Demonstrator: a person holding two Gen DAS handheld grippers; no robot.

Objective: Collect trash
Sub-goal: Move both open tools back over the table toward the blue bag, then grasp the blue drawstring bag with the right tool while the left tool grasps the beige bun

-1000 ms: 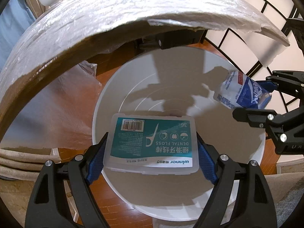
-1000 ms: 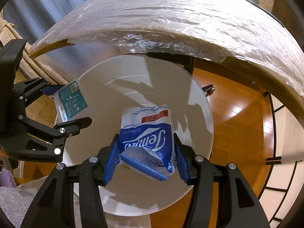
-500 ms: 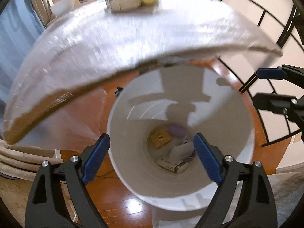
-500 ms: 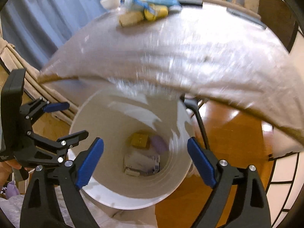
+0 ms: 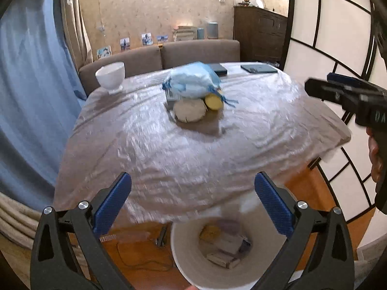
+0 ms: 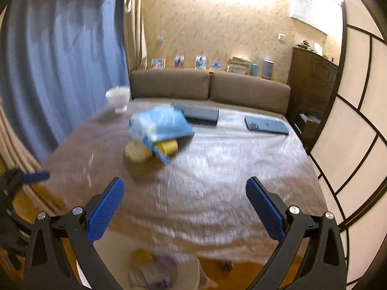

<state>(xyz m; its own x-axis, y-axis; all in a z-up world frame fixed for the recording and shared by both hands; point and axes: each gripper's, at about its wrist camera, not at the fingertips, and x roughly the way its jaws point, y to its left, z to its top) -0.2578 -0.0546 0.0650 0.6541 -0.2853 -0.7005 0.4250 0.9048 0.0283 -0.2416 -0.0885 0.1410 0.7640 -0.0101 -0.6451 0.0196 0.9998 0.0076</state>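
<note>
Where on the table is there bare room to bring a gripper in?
Table: the whole near stretch from the front edge to the pile is bare, as are both flanks of the pile. Crowded: the pile at centre, bowl at the far left corner, two flat devices along the far edge.

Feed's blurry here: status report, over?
Left gripper, right gripper: jaws opening, nothing between. Bin holds trash. Blue bag pile on table, path clear.
</note>
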